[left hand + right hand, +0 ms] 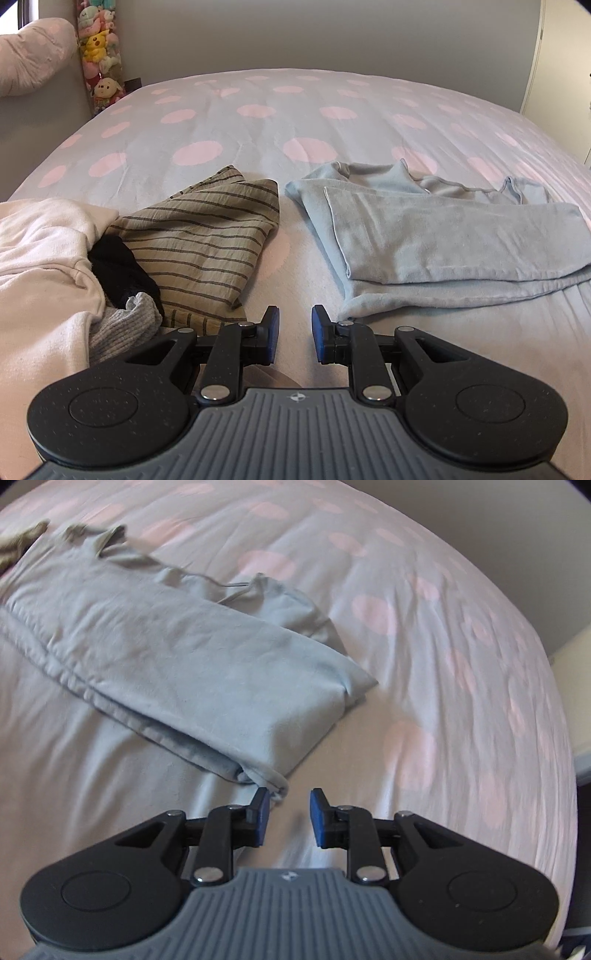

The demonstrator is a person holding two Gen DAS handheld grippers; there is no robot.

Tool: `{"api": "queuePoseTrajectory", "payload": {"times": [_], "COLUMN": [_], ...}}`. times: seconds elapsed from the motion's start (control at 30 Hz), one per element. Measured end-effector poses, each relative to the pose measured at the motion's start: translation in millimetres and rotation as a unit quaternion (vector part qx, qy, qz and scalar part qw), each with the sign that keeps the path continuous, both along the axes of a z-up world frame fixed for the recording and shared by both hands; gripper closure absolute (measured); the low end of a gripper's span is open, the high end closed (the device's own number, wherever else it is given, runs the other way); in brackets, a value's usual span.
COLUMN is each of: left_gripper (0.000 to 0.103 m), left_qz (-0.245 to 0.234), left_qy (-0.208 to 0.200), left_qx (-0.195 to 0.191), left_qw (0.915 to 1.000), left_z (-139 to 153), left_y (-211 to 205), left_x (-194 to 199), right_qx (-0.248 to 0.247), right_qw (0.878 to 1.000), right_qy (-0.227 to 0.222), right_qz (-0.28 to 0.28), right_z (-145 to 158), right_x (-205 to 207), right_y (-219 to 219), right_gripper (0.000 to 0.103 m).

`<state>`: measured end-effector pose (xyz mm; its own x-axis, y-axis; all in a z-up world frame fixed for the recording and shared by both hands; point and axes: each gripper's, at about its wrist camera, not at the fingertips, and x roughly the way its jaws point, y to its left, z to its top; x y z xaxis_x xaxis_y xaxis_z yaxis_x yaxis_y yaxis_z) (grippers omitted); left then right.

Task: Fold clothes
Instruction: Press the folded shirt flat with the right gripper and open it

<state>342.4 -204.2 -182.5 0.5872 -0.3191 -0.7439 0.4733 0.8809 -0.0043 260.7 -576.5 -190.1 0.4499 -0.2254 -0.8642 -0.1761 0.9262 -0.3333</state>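
Left-wrist view: the left gripper hovers low over the polka-dot bedspread, its blue-padded jaws parted and holding nothing. The task item, a light blue garment, lies partly folded and flat on the bedspread ahead and to the right of the gripper; its nearest corner sits just beyond the right finger, apart from it. Ahead and to the left lies a striped olive garment, loosely heaped, with its near edge just beside the left finger. Further left, a black item and a grey ribbed item rest against a cream garment that fills the left margin. A column of plush toys stands at the far left corner of the bed. Right-wrist view: the right gripper is likewise spread apart and empty, poised above the bedspread. The light blue garment stretches from the upper left toward the gripper, layered in folds; its near corner lies against or just in front of the left fingertip, though contact cannot be judged. This view is slightly blurred.
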Motion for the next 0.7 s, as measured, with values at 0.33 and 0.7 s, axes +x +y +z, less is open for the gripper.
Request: {"api": "queuePoseTrajectory", "payload": {"times": [0.33,0.7], "left_gripper": [0.086,0.077], "left_qz": [0.002,-0.006], "left_qy": [0.012,-0.009], "left_qx": [0.021,0.027], "left_qw": [0.9997,0.9996], "left_z": [-13.2,-2.5], "left_y": [-3.0,-10.3], "left_x": [3.0,-36.8], "right_qx": [-0.030,0.060], "right_qw": [0.998,0.991], "right_qy": [0.051,-0.054], "right_qz": [0.029,-0.105], "right_z": [-30.8,-11.7], "right_x": [-8.7,-88.8], "right_y": [1.6,-20.0], "right_gripper": [0.097,0.050]}}
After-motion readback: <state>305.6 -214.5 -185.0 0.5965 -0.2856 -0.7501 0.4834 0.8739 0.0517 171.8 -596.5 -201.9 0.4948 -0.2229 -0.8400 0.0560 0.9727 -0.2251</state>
